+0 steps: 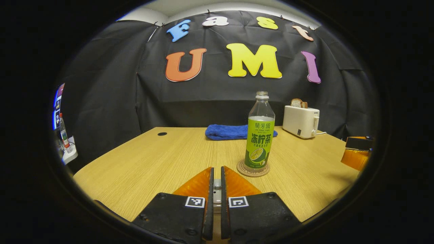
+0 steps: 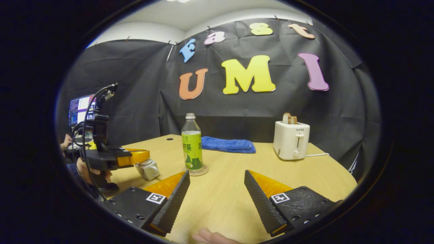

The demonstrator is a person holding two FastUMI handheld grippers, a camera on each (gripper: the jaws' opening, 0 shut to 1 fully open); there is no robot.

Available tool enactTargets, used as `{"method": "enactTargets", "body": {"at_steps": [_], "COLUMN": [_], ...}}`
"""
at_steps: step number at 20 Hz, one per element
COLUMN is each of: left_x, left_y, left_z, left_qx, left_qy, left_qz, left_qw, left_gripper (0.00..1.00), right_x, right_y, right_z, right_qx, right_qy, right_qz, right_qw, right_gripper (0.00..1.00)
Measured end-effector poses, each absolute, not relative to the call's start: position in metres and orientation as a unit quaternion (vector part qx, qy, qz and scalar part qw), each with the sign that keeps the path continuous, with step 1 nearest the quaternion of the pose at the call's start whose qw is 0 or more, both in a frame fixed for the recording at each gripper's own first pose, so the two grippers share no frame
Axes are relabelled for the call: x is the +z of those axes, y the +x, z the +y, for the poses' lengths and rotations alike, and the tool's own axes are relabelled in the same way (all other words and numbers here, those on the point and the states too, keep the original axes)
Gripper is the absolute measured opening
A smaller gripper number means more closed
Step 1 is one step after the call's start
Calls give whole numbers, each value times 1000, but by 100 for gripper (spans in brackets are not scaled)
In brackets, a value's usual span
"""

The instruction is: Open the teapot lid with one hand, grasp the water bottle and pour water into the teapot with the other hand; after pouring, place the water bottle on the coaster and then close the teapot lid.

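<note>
An uncapped bottle with a green label [image 1: 259, 135] [image 2: 192, 145] stands upright on a round coaster [image 1: 253, 168] [image 2: 196, 171] mid-table. My left gripper [image 1: 217, 168] has its fingers almost together, pinching a small pale knob [image 1: 217, 185]. In the right gripper view this gripper [image 2: 135, 157] sits at the top of the white teapot [image 2: 147, 169], left of the bottle. The teapot's body is hidden under the fingers in the left gripper view. My right gripper [image 2: 216, 173] is open and holds nothing, near the table's front. It also shows at the far right [image 1: 356, 152].
A folded blue towel [image 1: 230, 132] [image 2: 227, 144] lies at the back of the wooden table [image 1: 152, 162]. A white toaster [image 1: 301, 121] [image 2: 291, 140] with bread stands at the back right. A hand [image 2: 89, 169] holds the left gripper, and a monitor [image 2: 78, 110] is beyond it.
</note>
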State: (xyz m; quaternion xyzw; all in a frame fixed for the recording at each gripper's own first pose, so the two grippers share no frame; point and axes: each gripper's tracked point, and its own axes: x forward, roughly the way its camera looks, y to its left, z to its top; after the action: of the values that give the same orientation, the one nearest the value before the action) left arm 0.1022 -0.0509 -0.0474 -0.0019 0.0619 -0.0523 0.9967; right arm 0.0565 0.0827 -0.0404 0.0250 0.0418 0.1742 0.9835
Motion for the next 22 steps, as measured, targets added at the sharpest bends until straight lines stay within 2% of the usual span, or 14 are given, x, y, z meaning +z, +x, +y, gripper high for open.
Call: {"method": "enactTargets", "body": {"at_steps": [6,7,8,9,10,12,15,17,22], "left_x": [-19,-11,-5,0,6,14,21,20,16], "left_y": [56,49,40,32,22,3,-20,-33,-65], "left_z": [-43,-40,-40,-42,-43,-43,-44,-44,-47], "left_qx": [-48,-46,-48,-53,-55,-55,-59,-60,-65], "left_qy": [-6,-10,-16,-22,-28,-29,-20,-16,-23], "left_qz": [31,24,22,21,17,8,-6,-12,-11], "left_qw": [998,999,998,998,998,998,998,998,998], "left_gripper": [36,47,50,58,62,63,83,90,91], "right_x": [-23,-20,-17,-14,-11,-7,-7,-8,-4], "right_y": [34,29,24,17,11,-1,-21,-38,-79], "right_z": [70,67,64,60,57,50,41,38,31], "right_qx": [142,136,128,120,112,94,71,62,52], "right_qy": [25,29,31,33,33,31,25,18,7], "right_qz": [25,24,21,16,13,7,6,3,-2], "right_qw": [989,990,991,992,993,995,997,998,999], "right_gripper": [96,96,96,96,96,96,96,96,94]}}
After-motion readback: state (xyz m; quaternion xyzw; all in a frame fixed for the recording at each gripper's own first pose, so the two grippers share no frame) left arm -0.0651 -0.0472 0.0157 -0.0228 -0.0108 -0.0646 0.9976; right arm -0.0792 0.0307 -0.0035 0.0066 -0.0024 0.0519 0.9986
